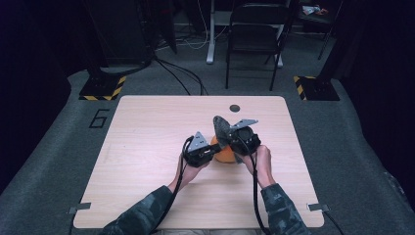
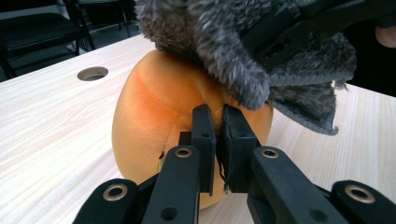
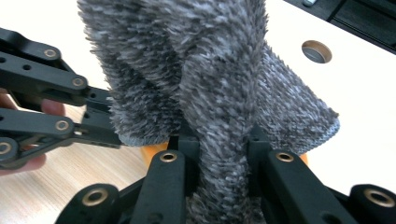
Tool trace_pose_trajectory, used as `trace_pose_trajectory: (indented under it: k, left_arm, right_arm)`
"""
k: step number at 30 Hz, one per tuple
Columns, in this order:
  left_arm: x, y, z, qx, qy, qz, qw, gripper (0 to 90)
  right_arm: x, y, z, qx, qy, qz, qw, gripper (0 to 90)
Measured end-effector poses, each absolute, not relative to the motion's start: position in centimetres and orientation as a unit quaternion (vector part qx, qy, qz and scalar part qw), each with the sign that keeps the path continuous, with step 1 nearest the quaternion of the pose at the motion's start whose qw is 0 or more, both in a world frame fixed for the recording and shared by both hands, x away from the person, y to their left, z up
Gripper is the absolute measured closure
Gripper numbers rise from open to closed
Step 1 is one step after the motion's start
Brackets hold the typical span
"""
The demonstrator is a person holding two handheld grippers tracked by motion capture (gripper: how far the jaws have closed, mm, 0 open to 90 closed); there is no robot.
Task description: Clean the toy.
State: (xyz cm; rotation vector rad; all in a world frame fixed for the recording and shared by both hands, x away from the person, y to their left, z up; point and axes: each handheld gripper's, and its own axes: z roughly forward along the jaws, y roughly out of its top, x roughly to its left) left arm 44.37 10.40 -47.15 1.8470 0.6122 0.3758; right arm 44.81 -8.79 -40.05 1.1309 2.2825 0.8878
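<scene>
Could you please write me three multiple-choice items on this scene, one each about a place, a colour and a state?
1. Where does the orange plush ball sit?
A. on the wooden table, between the two grippers
B. on the chair behind the table
C. on the floor

2. What colour is the fluffy cloth?
A. red
B. grey
C. green

3. How does the right gripper stand?
A. wide open and bare
B. lying on the floor
C. shut on the fluffy cloth

Answers:
1 A, as the high view shows it on the tabletop between both grippers.
2 B, its pile is grey in both gripper views.
3 C, the right gripper view shows a fold of cloth pinched between its jaws.
</scene>
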Motion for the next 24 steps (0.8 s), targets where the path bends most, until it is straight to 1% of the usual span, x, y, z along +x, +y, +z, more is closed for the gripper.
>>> trace_pose_trajectory:
  k: [5,7,11,12,16,18,20,24]
  left_arm:
    - [44.7,10.7,-47.3,0.777,0.261,0.156,0.551,85.1]
    - [44.7,10.8,-47.3,0.774,0.267,0.15,0.554,85.1]
    - [44.5,10.5,-47.2,0.78,0.256,0.151,0.551,85.0]
    - [44.5,10.4,-47.2,0.779,0.255,0.152,0.552,84.9]
    - [44.6,10.7,-47.1,0.773,0.265,0.153,0.556,85.0]
    - [44.8,11.0,-47.0,0.77,0.27,0.153,0.558,84.9]
    - [44.8,11.1,-47.0,0.766,0.277,0.15,0.56,84.9]
    - [45.0,11.2,-47.0,0.766,0.281,0.148,0.559,84.9]
  right_arm:
    - [45.2,-10.3,-39.8,0.435,0.813,0.314,0.225,75.3]
    - [45.5,-11.2,-40.0,0.451,0.806,0.301,0.236,75.3]
    - [46.2,-13.4,-41.1,0.478,0.795,0.311,0.208,75.0]
    - [46.3,-13.6,-41.1,0.476,0.795,0.313,0.207,75.1]
    - [46.0,-14.0,-40.5,0.482,0.789,0.306,0.226,75.8]
    - [45.6,-13.8,-39.9,0.48,0.784,0.315,0.236,76.2]
    - [45.0,-13.1,-39.2,0.466,0.785,0.334,0.234,76.6]
    - [44.0,-10.1,-38.6,0.417,0.809,0.357,0.208,76.5]
